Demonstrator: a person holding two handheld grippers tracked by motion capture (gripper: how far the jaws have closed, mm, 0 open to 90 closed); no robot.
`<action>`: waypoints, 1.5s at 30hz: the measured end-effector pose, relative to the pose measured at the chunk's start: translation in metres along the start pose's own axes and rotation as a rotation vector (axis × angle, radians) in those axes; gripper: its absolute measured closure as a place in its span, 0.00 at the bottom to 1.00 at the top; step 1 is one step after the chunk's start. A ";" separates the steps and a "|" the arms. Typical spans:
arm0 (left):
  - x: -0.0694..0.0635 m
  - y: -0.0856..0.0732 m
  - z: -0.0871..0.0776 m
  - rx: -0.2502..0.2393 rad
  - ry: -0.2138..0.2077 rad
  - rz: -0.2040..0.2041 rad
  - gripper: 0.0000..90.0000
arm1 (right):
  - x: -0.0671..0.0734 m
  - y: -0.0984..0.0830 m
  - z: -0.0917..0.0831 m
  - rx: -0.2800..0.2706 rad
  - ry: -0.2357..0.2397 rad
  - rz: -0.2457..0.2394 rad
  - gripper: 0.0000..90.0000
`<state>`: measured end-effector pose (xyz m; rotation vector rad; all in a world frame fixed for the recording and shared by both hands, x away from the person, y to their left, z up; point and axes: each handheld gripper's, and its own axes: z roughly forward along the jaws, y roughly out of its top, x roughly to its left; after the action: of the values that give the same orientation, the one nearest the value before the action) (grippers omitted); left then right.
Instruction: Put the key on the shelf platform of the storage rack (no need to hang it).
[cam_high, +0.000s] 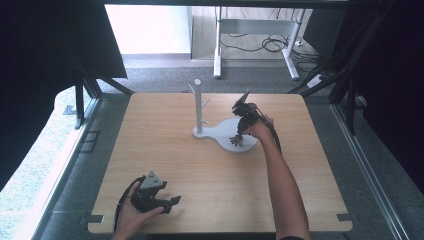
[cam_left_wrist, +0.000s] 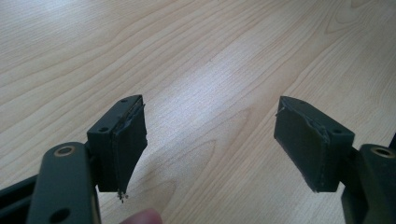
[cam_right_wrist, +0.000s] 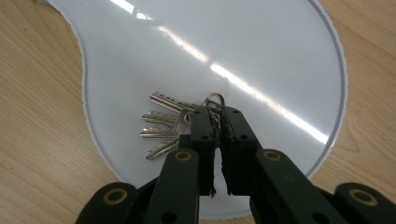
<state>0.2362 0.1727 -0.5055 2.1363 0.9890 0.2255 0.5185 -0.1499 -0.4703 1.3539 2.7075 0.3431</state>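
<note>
Room first: a grey carpeted floor (cam_high: 165, 75) runs round my table, with the legs of a white desk (cam_high: 255, 30) and loose cables beyond the far edge, and dark curtains hang at both sides. Next comes the wooden tabletop (cam_high: 200, 170), pale, grained and bare over most of its width. Past its middle, toward the far edge, stands a white key stand (cam_high: 222, 134): a flat pear-shaped base with an upright post (cam_high: 198, 102) rising from its narrow end and short pegs branching off near the top.

My right gripper (cam_high: 240, 136) is the one at work. It reaches over the wide end of the base, tilted down, and its jaws are pressed together on the ring end of a bunch of keys (cam_right_wrist: 170, 127) that lies on the glossy white plate. From the right gripper view the blades fan out to the left of the jaws, their long axes roughly across my line of reach, and the small split ring (cam_right_wrist: 214, 99) peeps out just beyond the jaw tips. Since the post and its pegs stand at the other end of the base, I judge any hanging move means lifting the bunch and carrying it along the base toward that post.

My left gripper (cam_high: 167, 202) rests near the tabletop's near left corner, well apart from the stand, its jaws spread wide over bare wood and holding nothing.
</note>
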 end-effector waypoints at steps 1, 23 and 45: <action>0.000 0.000 0.000 -0.001 0.000 -0.001 0.28 | -0.001 0.000 -0.001 -0.004 0.004 0.000 0.93; 0.001 -0.001 -0.004 -0.008 0.015 -0.002 0.28 | 0.013 -0.027 -0.039 -0.159 0.070 -0.034 0.53; 0.000 0.000 -0.003 0.003 0.030 0.003 0.28 | 0.022 -0.147 -0.073 -0.347 0.107 -0.110 0.51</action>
<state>0.2347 0.1743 -0.5040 2.1432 1.0034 0.2584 0.3772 -0.2292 -0.4352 1.1147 2.6268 0.8503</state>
